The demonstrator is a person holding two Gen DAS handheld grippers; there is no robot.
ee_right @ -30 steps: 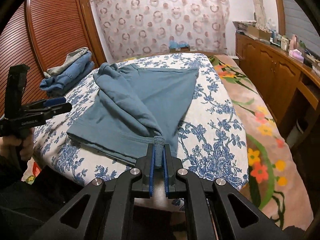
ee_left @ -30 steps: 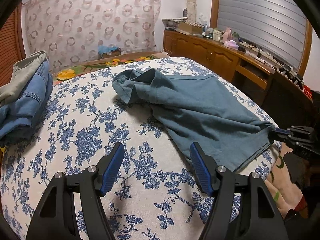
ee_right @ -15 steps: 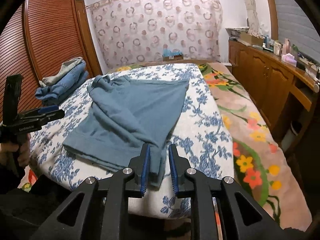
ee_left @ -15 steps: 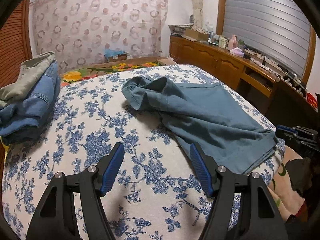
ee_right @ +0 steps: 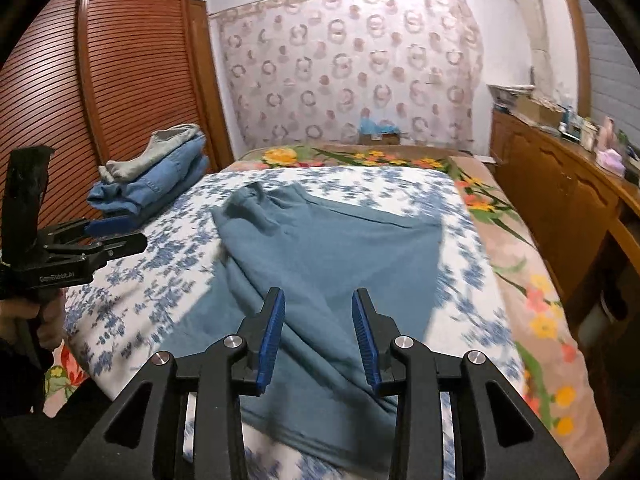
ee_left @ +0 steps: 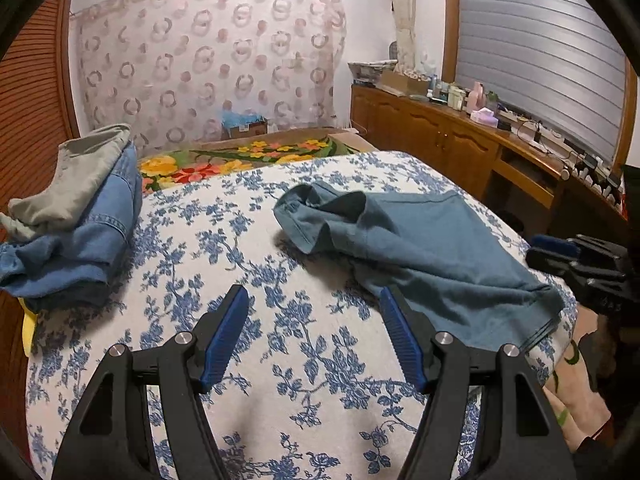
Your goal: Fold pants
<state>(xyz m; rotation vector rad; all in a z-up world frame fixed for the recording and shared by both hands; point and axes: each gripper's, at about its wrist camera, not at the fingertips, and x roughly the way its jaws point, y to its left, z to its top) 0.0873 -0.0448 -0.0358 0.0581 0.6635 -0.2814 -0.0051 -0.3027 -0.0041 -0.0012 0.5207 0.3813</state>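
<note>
Your right tool [ee_right: 318,334] just spreading, empty above pants [ee_right: 332,264] overhanging bed [ee_right: 460,216] edge, left tool [ee_left: 314,336] spread over bare sheet, near hem blurred.

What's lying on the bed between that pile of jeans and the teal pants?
Nothing but bare floral bedspread. The left wrist view shows that stretch between the stacked jeans and the teal pants; the right wrist view agrees.

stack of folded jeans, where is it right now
The stack of folded jeans sits at the left edge of the floral bedspread, beside the slatted wardrobe and well left of the teal pants.
</note>
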